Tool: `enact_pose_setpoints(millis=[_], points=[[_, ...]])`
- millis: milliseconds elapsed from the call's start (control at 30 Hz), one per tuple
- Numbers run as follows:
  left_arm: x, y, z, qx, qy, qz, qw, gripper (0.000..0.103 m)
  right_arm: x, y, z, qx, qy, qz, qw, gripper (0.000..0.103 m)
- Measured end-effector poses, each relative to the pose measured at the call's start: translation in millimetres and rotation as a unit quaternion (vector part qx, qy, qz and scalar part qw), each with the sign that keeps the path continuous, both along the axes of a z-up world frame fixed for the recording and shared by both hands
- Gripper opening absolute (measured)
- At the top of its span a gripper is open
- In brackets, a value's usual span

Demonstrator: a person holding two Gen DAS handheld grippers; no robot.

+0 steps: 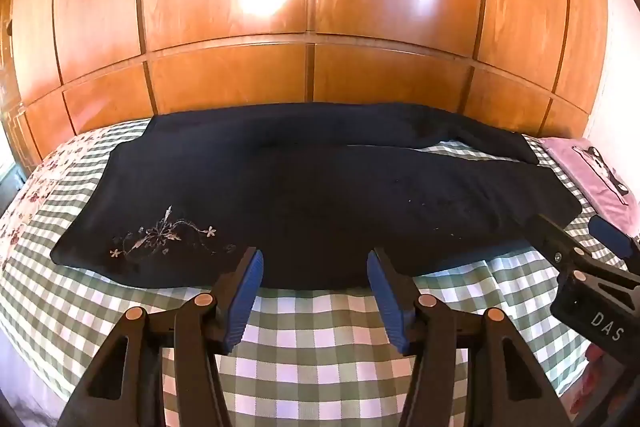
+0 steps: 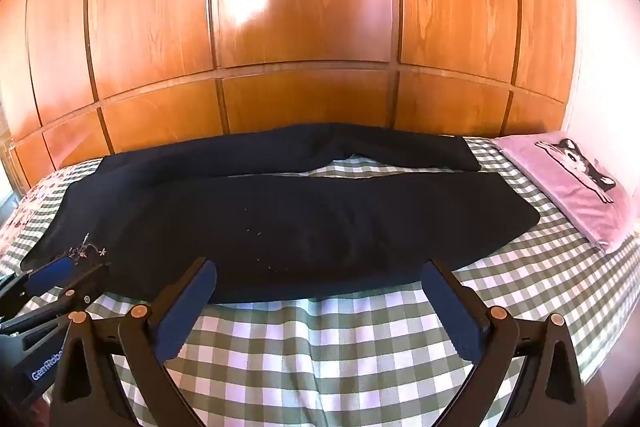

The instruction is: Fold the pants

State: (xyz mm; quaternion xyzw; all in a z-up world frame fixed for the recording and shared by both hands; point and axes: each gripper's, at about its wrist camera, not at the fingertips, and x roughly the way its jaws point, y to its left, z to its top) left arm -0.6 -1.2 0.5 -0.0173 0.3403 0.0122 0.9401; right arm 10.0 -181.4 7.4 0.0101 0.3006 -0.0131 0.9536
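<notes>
Both tools, my left tool (image 1: 315, 273) and right tool (image 2: 320, 283), are open and empty, just before the pants (image 1: 300, 195), which lie sideways across the bed (image 1: 320, 339).

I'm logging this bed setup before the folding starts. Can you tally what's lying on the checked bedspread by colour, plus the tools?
Dark navy pants, with floral embroidery: 1
Pink pillow with a cat print: 1
Black tools with blue pads, left tool and right tool: 2
Total: 4
</notes>
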Motion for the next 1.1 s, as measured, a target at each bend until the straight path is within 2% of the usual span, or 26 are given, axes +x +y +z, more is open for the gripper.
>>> enact_pose_setpoints(millis=[100, 167, 233, 1100], points=[[-2.8, -6.3, -0.1, 0.011, 0.0, 0.004, 0.9999, 0.055, -1.7, -2.3, 1.3, 0.004, -0.006, 0.001, 1.0, 0.103], [-0.2, 1.8, -0.3, -0.016, 0.005, 0.008, 0.9998, 0.055, -6.6, -3.3, 0.6, 0.006, -0.011, 0.002, 1.0, 0.103], [0.6, 1.9, -0.1, -0.008, 0.005, 0.007, 0.9999, 0.055, 0.6, 3.7, -1.2, 0.002, 0.001, 0.001, 1.0, 0.103], [-1.0, 3.4, 1.8, -0.011, 0.003, 0.007, 0.9999, 0.055, -0.5, 1.0, -0.5, 0.011, -0.001, 0.004, 1.0, 0.103]])
